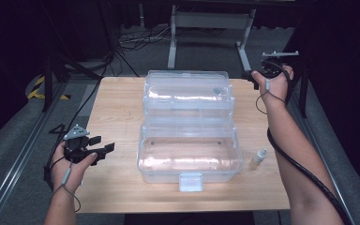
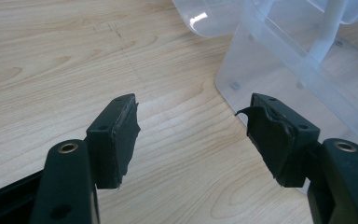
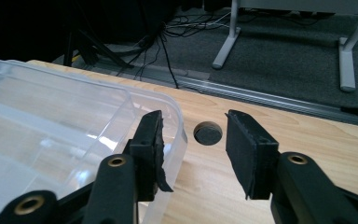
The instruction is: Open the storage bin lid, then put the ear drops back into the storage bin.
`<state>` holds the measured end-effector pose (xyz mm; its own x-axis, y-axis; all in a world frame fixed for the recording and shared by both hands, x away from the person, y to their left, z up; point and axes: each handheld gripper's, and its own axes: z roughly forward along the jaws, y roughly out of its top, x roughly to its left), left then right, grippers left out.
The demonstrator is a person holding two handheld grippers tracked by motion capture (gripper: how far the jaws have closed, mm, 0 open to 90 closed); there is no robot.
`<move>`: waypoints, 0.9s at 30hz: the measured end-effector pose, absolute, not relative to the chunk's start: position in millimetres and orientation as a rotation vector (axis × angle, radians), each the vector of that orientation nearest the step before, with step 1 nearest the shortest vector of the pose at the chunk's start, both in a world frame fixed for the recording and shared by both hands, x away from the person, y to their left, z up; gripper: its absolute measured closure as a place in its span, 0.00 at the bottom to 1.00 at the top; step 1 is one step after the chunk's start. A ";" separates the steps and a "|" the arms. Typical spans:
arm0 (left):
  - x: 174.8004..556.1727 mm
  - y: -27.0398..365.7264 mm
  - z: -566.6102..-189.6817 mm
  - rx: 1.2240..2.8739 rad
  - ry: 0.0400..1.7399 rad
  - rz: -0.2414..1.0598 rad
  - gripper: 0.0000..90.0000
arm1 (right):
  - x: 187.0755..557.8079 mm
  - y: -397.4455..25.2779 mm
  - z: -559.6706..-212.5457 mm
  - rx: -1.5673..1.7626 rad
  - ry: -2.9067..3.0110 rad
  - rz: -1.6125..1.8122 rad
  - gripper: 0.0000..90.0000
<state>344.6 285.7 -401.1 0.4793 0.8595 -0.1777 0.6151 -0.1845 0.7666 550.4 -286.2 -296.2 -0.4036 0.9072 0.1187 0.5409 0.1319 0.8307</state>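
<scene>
A clear plastic storage box [image 1: 190,159] stands open in the middle of the wooden table [image 1: 117,117], its upper tray and lid [image 1: 187,93] swung back behind it. My left gripper [image 1: 104,144] hovers over the table to the left of the box, open and holding nothing. In the left gripper view the jaws [image 2: 193,121] stand wide apart, with the box's corner [image 2: 284,60] ahead on the right. My right gripper [image 1: 258,77] is at the table's far right corner beside the lid, also open. In the right gripper view its jaws [image 3: 193,135] straddle the lid's rounded corner [image 3: 74,116].
A small white dropper bottle [image 1: 259,156] stands on the table right of the box. The box's latch [image 1: 190,182] faces the near edge. A round cable hole [image 3: 208,133] lies in the tabletop ahead of the right gripper. Cables and metal frame legs [image 1: 173,42] cover the floor beyond.
</scene>
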 end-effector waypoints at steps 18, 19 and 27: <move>345.8 285.4 -397.7 1.895 1.228 0.383 0.38 | 474.0 -321.4 -275.7 1.271 2.113 1.205 0.58; 346.2 285.3 -397.8 1.895 1.228 0.380 0.38 | 469.8 -324.3 -277.7 1.274 2.122 1.194 0.57; 347.0 286.9 -396.4 1.889 1.232 0.386 0.38 | 442.9 -343.0 -283.7 1.275 2.138 1.218 0.55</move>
<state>347.0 286.9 -396.4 0.4726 0.8637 -0.1750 0.6098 -0.1772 0.7725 442.9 -343.0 -283.7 -0.5233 0.8448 0.1117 0.5266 0.2176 0.8218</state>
